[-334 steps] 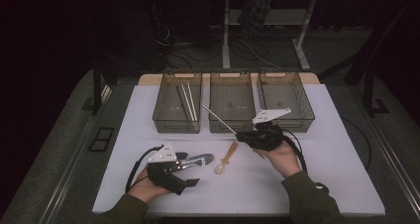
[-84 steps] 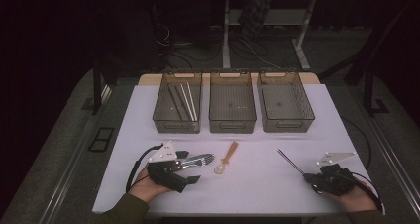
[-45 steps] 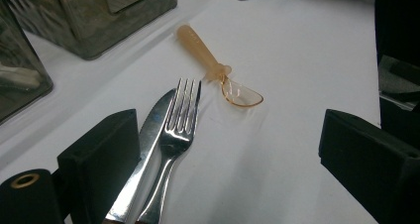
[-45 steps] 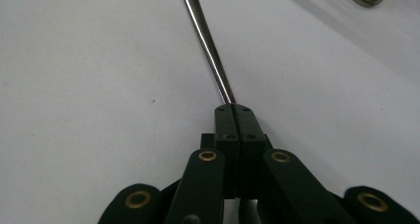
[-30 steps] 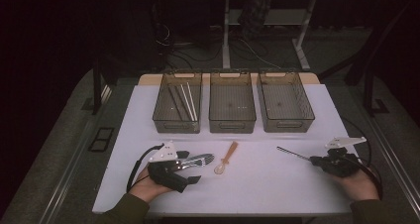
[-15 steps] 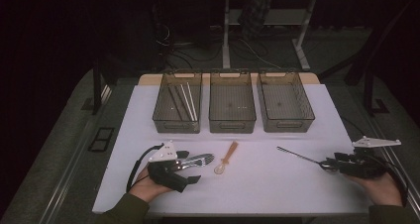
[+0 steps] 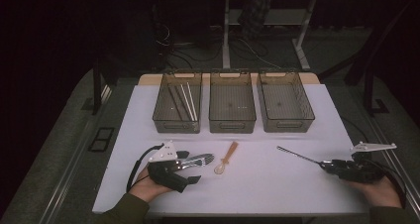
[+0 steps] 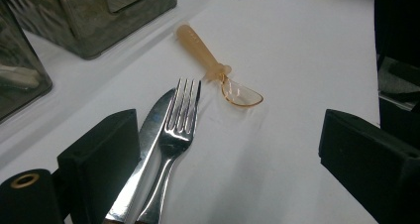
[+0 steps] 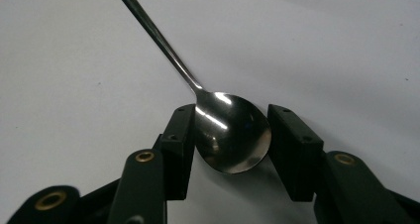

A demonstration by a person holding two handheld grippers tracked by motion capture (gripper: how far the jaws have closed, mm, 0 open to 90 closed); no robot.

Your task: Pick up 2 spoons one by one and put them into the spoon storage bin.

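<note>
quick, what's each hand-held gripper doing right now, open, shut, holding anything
Left hand-held gripper: open, holding nothing; fork and knife lie between its jaws.
Right hand-held gripper: shut on the metal spoon, by its bowl.

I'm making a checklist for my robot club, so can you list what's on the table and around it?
Surface: white table, clean.
Job's things: metal spoon, bowl between the right tool's jaws; fork and knife between the left tool's jaws; orange spoon loose.
Clutter: nothing seen.
Grippers: left tool open; right tool shut on the spoon.
Cables: black cable loops from the left tool.
Surroundings: three bins; left bin holds sticks; dark floor.
</note>
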